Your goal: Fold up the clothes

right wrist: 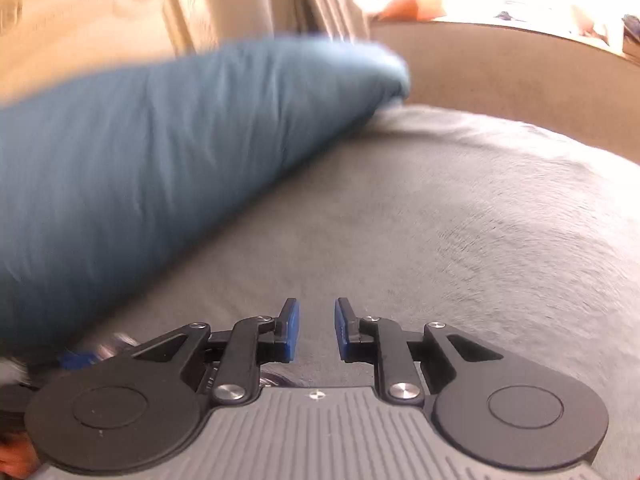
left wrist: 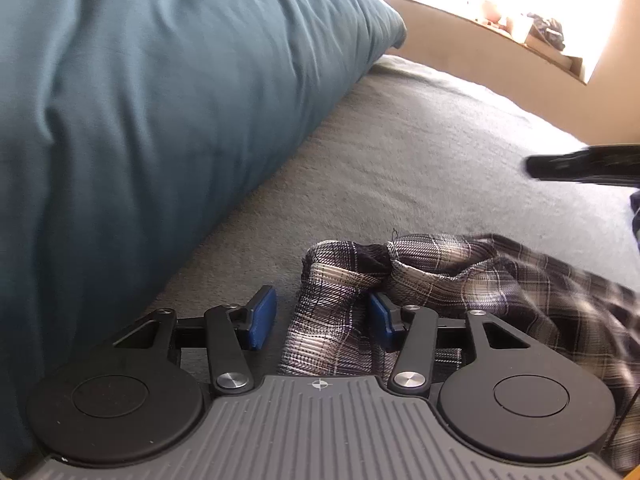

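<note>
The left claw [left wrist: 322, 318] stands spread around a bunched fold of the plaid shirt [left wrist: 460, 280] (nothing pinched). The right claw [right wrist: 317, 330], spread and bare, hovers over the grey bed [right wrist: 440, 220] beside the blue pillow [right wrist: 168, 152].

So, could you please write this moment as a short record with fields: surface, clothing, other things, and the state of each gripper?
surface: grey blanket on a bed
clothing: plaid shirt, crumpled, lying on the blanket
other things: blue pillow resting on the blanket, to the left in both views
left gripper: open, fingers on either side of a bunched part of the shirt, not yet closed on it
right gripper: open, nothing between its fingers, above bare blanket
folding: not yet visible
</note>
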A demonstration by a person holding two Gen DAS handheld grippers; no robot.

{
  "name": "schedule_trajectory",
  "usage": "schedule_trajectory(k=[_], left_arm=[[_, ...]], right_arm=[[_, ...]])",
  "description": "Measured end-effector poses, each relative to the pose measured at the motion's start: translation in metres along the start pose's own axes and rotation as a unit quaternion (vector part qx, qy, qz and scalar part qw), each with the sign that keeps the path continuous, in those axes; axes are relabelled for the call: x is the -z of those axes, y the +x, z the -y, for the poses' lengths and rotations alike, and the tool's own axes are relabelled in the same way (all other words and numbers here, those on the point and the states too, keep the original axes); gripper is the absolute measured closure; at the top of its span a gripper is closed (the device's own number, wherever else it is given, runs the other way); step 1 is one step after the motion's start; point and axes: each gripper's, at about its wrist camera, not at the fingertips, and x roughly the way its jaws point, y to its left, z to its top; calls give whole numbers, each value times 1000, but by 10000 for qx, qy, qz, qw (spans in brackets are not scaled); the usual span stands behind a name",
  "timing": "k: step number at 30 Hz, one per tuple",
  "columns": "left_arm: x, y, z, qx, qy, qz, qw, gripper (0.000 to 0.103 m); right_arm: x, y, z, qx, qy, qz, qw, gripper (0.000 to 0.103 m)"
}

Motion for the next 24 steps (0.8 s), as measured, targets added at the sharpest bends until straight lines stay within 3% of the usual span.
schedule_trajectory(k=[4, 5, 8, 9, 11, 14, 16, 20, 24], left_arm=[[0, -1, -4, 39, -109, -5, 9999, 53], [0, 1, -4, 32, -135, -44, 9999, 53], [-3, 6, -9, 92, -338, -171, 9992, 52], [-4, 6, -11, 143, -439, -204, 9987, 52], [-7, 3, -17, 285, -673, -251, 9970, 52], [-11, -6, -32, 501, -1130, -193, 9921, 50], [-13, -16, -47, 589, -1427, -115, 9879, 48], [-9, -46, -74, 696, -1801, -127, 9811, 48], [16, -87, -92, 479, -1835, -607, 9800, 48]], right_arm=[[14, -7, -9, -770, -361, -780, 9933, 84], [21, 1, -13, -799, -500, -998, 9905, 84], [36, 41, -11, -338, -351, -1334, 9899, 85], [37, 52, -1, -307, 1, -1299, 9911, 93], [38, 65, 24, -413, 1014, -1135, 9875, 95], [38, 65, 62, -736, 2734, -1111, 9526, 94], [38, 52, 72, -829, 3061, -921, 9439, 91], [36, 15, 83, -936, 3204, -666, 9403, 88], [62, -23, 74, -1325, 3546, -611, 9236, 87]])
